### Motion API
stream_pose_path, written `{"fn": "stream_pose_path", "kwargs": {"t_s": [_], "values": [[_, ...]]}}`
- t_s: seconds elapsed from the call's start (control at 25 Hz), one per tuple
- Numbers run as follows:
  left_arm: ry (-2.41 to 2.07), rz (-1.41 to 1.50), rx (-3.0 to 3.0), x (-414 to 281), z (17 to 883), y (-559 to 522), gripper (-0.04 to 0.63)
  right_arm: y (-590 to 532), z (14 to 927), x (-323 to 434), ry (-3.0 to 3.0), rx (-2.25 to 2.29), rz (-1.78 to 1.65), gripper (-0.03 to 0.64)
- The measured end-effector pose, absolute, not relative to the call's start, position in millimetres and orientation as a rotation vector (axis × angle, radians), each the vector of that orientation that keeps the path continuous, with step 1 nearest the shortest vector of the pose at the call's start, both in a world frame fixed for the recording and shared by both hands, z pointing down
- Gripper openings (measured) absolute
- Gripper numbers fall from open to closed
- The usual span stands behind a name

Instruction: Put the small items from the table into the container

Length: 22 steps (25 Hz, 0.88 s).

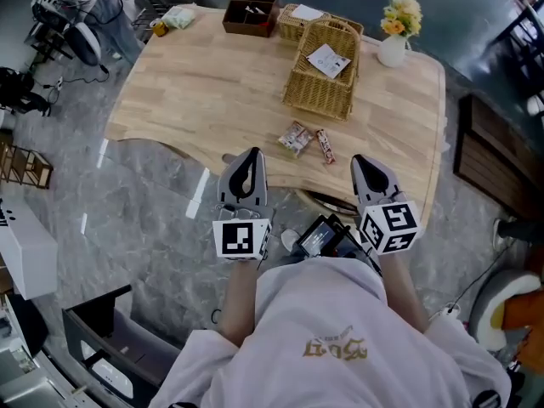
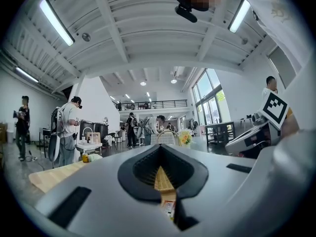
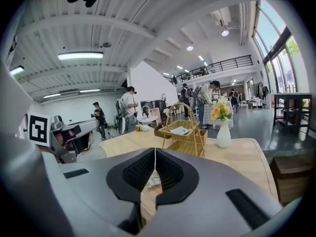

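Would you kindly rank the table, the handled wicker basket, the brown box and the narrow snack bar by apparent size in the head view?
1. table
2. handled wicker basket
3. brown box, though it sits farther from the camera
4. narrow snack bar

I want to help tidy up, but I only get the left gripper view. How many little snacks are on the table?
Observer: Two. The head view shows a pale snack packet and a dark snack bar side by side near the front edge of the table.
Operator: Where do they go?
Observer: Probably into the handled wicker basket just beyond them. A paper card is all I can see inside it.
Operator: Is the other gripper holding anything?
Observer: No. The right gripper has its jaws together with nothing between them.
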<state>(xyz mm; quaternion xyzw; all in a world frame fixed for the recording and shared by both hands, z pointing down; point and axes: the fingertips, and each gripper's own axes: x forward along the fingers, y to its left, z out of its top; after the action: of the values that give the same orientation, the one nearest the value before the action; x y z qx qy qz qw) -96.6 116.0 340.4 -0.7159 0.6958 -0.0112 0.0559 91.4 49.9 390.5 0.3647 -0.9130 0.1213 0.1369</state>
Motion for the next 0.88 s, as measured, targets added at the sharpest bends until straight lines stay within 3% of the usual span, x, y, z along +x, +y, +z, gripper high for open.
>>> {"fn": "stream_pose_path", "kwargs": {"t_s": [0.88], "values": [[2.194,-0.257,-2.381,-106,456,74,-0.006,22,509,81,-2.429,0.921,0.57,0.021]]}}
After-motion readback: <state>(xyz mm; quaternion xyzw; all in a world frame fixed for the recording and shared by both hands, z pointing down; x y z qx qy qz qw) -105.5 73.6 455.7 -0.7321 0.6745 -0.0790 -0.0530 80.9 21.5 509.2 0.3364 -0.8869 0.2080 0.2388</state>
